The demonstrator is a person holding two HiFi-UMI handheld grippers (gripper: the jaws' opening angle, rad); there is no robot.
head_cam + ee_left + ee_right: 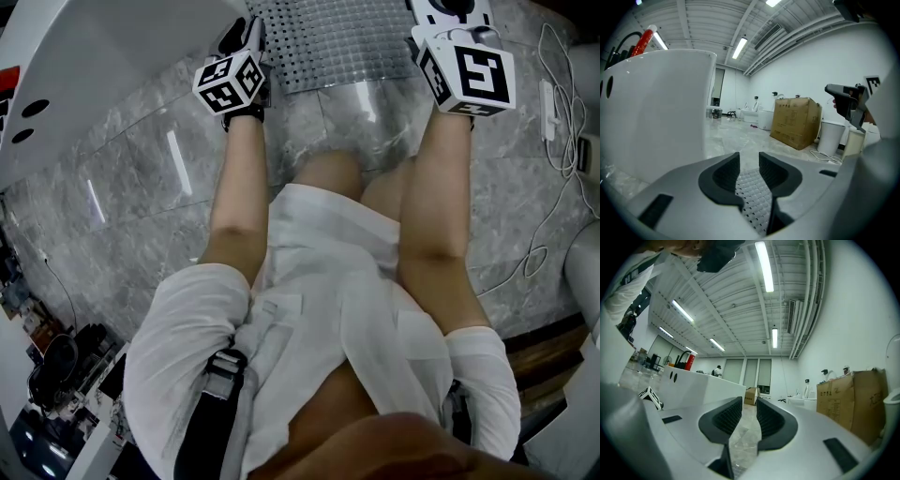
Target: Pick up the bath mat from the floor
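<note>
The bath mat [328,37] is a translucent grey sheet with a grid of bumps and holes. It spreads between my two grippers at the top of the head view, and its clear near edge curls toward the person's knees. My left gripper [251,37] is at the mat's left edge. In the left gripper view its jaws [749,161] stand apart, with the mat [752,197] low between them and not pinched. My right gripper [441,14] is at the mat's right edge. In the right gripper view it [749,406] is closed on a crumpled clear fold of the mat [740,446].
A white bathtub [84,66] stands close on the left, large in the left gripper view [656,108]. A white cable [562,103] loops over the grey marble floor [141,187] at the right. Farther off are a cardboard box [794,122] and a white bin [831,136].
</note>
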